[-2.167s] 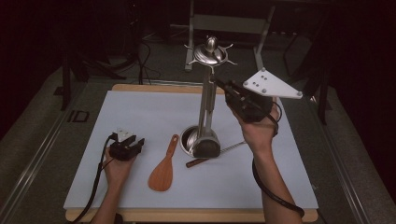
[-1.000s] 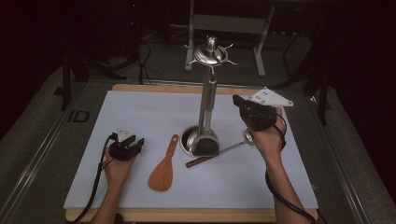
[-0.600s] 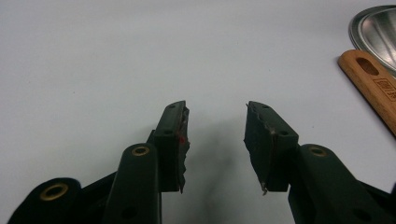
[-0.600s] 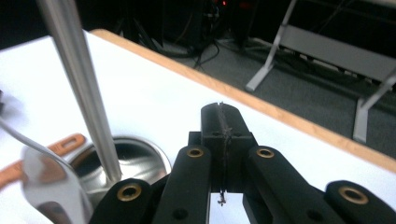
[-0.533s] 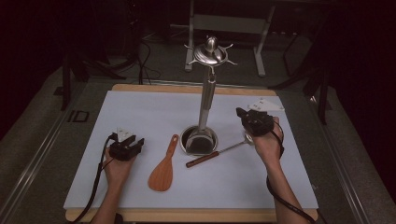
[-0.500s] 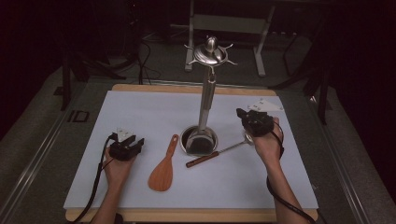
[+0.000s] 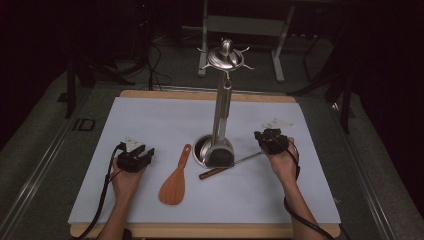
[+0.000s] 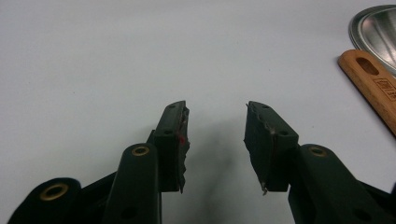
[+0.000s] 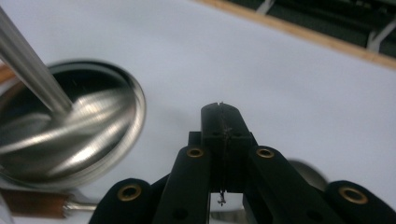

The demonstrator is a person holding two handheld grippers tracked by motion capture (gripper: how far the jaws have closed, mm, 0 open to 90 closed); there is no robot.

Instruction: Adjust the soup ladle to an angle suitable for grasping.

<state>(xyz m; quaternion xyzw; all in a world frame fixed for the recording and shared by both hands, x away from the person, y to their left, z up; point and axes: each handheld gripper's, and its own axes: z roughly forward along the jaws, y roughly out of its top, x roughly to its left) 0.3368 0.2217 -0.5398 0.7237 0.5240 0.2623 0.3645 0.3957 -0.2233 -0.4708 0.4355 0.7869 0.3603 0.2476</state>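
A tall steel utensil stand [image 7: 222, 100] rises from a round base [image 7: 200, 150] at the middle of the white mat. A wooden spatula [image 7: 174, 180] lies left of the base, its handle [image 8: 373, 88] at the right edge of the left gripper view. A metal utensil with a wooden handle [image 7: 220, 171] lies right of the base, its far end under my right hand. My left gripper [image 7: 143, 155] rests on the mat left of the spatula, open and empty [image 8: 216, 121]. My right gripper [image 7: 261, 136] is low over the mat right of the base, shut on nothing [image 9: 220, 109].
The stand's pole [image 9: 28, 74] and shiny base rim [image 9: 135, 107] lie just left of the right gripper's jaws. The mat [image 7: 150, 120] covers a wooden board with dark floor and frame legs [image 7: 205, 35] beyond it.
My right hand has come down from beside the stand's upper part to just above the mat, right of the base. The left hand has stayed still.
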